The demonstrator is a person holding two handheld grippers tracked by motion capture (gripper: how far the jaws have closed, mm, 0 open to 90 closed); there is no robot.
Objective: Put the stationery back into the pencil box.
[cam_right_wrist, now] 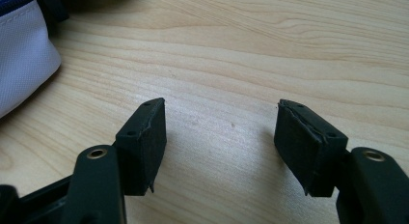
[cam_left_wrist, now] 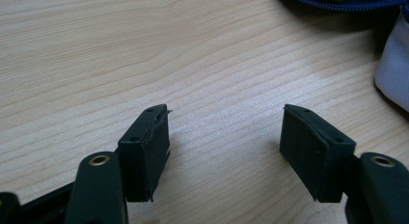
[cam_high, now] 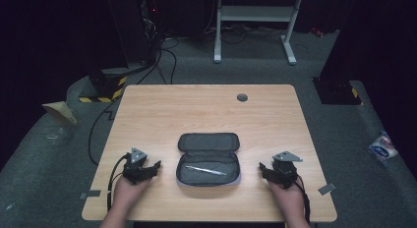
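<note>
Both the left gripper and right gripper are held open and empty on the bench. The pen may be trapped in the zip if the pouch, lying open near the front edge, is closed carelessly.

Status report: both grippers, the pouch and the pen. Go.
Left gripper open, nothing between jaws. Right gripper open, likewise. Pouch unzipped between them, pen inside. Table otherwise bare.

Pencil case cut off by top and right edges in left gripper view, just a white corner and blue zip. Same in right gripper view, cut at left edge. Pen inside case too small to tell type. Person's forearms cut off at bottom of high view.
</note>
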